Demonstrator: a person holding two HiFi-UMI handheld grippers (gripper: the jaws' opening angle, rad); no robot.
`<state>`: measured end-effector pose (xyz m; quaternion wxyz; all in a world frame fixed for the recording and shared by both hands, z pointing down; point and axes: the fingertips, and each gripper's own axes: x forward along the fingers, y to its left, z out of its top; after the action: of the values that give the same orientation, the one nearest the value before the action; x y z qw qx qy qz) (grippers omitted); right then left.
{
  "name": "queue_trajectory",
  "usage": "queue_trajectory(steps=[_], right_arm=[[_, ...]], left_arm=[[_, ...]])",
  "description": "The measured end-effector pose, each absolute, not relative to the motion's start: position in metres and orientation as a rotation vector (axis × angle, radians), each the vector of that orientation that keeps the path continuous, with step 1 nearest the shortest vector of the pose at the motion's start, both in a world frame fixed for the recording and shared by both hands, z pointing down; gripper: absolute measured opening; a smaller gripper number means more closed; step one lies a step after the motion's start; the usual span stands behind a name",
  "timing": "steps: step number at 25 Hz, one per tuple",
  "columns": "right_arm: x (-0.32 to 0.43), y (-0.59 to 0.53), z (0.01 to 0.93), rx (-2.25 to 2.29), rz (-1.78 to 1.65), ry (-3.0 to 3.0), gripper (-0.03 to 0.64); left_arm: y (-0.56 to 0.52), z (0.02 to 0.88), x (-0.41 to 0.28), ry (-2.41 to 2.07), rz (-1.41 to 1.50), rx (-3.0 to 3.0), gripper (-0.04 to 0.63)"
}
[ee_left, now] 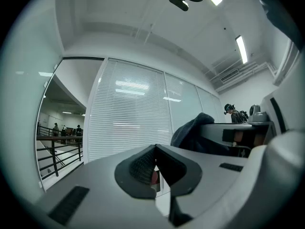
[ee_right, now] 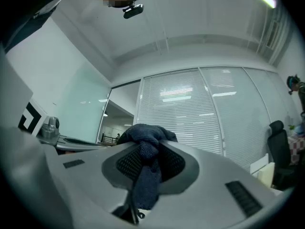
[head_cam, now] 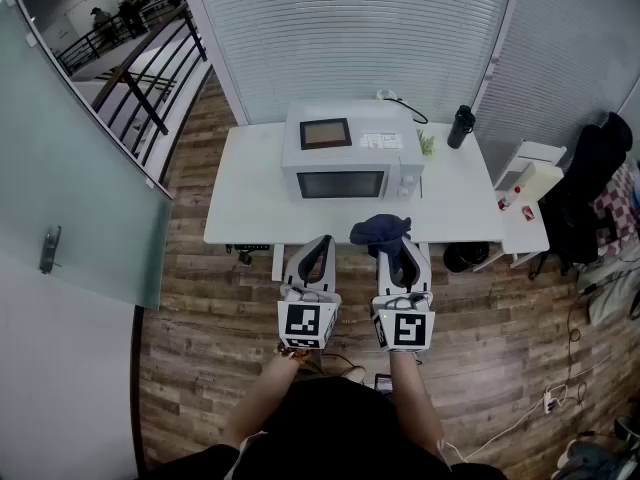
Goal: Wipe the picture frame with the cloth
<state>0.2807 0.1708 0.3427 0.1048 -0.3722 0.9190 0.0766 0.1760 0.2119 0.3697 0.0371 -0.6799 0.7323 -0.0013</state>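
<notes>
Navy knit cloth point(ee_right: 145, 134) pinched in right gripper point(ee_right: 147, 149) — left gripper point(ee_left: 155, 161) closed.

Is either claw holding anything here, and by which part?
Right claw pinches the dark cloth mid-length, bunch above, tail below. Left claw is shut, empty.

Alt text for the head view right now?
The right gripper holds a dark blue cloth in its jaws, short of a white table. The left gripper beside it is shut, empty. A picture frame lies atop the microwave there.
</notes>
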Motion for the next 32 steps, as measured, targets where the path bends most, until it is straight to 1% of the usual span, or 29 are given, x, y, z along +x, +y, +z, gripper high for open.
queue_trajectory(steps=[9,22,26,32], right_arm=[[0.245,0.162,0.348,-1.031,0.289,2.763,0.061],[0.226,0.122,0.356,-1.101,0.309,2.791,0.061],[0.21,0.107,0.361,-1.149,0.308,2.805,0.061],[0.175,0.069,0.372,-1.25,0.298,2.847,0.061]], left_arm=[[0.198,0.381,0.138,2.295,-0.018,-2.069,0.003],[0.159,0.399,0.089,2.344,0.036,-2.101,0.003],[0.139,0.396,0.075,2.256,0.005,-2.173,0.003],[0.109,0.396,0.023,2.11,-0.047,-2.254,0.003]])
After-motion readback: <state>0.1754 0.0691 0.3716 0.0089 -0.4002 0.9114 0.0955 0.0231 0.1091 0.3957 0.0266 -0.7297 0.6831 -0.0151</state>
